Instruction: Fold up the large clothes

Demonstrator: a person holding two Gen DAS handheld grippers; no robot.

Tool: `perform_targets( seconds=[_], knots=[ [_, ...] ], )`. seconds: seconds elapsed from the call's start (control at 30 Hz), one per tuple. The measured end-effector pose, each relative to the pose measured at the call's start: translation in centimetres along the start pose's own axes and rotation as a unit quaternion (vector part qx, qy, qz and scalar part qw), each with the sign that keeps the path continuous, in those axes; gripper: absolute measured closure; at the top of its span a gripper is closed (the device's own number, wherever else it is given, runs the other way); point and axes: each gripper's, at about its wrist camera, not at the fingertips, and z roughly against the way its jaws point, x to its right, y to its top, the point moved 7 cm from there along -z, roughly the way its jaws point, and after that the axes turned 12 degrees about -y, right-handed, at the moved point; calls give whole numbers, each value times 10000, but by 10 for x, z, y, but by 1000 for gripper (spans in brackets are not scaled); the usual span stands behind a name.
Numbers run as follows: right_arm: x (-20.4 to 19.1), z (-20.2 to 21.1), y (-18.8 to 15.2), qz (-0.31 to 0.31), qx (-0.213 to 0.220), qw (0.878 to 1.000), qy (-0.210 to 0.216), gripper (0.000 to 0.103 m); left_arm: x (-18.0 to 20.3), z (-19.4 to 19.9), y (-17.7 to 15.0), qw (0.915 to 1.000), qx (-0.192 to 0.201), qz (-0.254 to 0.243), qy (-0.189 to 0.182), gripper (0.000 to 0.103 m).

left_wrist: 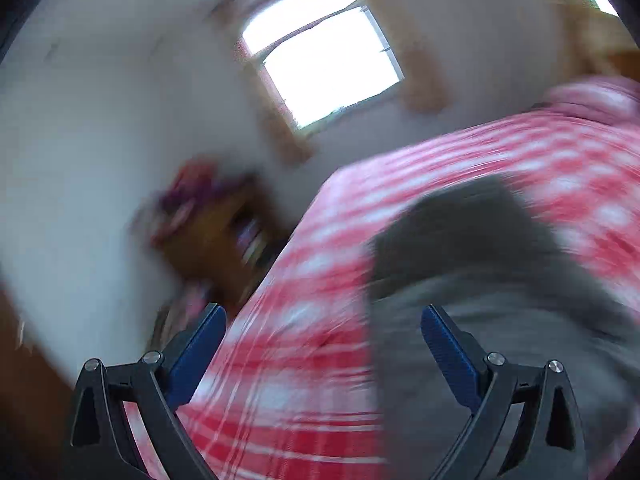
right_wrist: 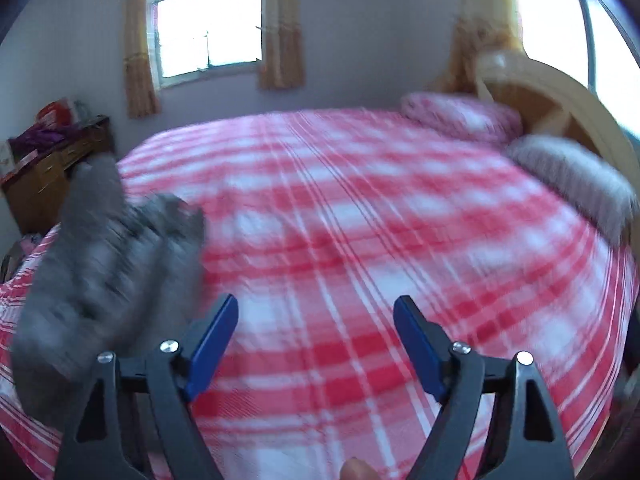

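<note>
Currently both claws are spread with nothing between the pads: left gripper (left_wrist: 323, 326) and right gripper (right_wrist: 316, 318). Grey garment (right_wrist: 108, 264) lies bunched near the left edge of the plaid bed (right_wrist: 360, 208), free of both claws. Blur hides any clean fold. My read: early stage, folding still mostly ahead; needs spreading flat first.

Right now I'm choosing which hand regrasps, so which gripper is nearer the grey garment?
Left. The left gripper is open right at the grey garment, which reaches its right finger. The right gripper is open over bare red-checked bedspread, the garment off to its left.
</note>
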Motion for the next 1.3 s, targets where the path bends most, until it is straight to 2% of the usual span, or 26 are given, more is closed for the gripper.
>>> perform_targets(
  seconds=[0.03,0.1,0.2,0.27,0.33,0.4,0.43,0.5,0.53,0.6,0.73,0.83,0.93,1.1,1.2,1.3],
  knots=[
    [-22,10,19,202,119,9997,62,20,-26,-29,-3,9984,-270,418,275,5],
    [-60,20,43,483,204,9985,152,20,-50,-60,-6,9942,-466,822,515,5],
    [-138,34,80,999,399,9937,325,20,-68,-105,-12,9885,-816,1076,685,5],
    [-181,36,93,1166,304,9912,542,22,-71,-117,-19,9859,-1014,1190,599,5],
    [-218,32,103,1295,346,9897,502,23,-71,-125,-24,9835,-1089,1388,390,5],
    [-251,18,106,1288,288,9899,523,26,-64,-128,-21,9838,-1014,1462,219,5],
    [-260,11,105,1298,249,9897,553,31,-59,-131,-19,9845,-965,1459,144,5],
    [-278,-4,97,1274,192,9889,743,33,-49,-135,-14,9856,-886,1442,-7,5],
    [-280,-12,90,1374,173,9885,602,33,-43,-138,-10,9860,-842,1434,-97,5],
    [-274,-29,78,1391,54,9886,579,35,-28,-143,-4,9864,-800,1399,-331,5],
    [-235,-46,58,1323,-121,9905,367,40,13,-143,12,9887,-684,1152,-670,5],
    [-202,-60,38,1048,-503,9925,369,40,57,-137,26,9927,-516,680,-849,5],
    [-178,-76,18,848,-666,9938,253,40,98,-133,33,9929,-426,256,-1083,5],
    [-144,-92,6,392,-709,9967,106,40,138,-143,27,9936,-547,-120,-981,4],
    [-136,-99,3,202,-699,9971,205,40,152,-152,21,9947,-506,-359,-817,4],
    [-138,-104,-3,221,-619,9975,254,40,151,-163,16,9948,-550,-325,-800,4]
  ],
)
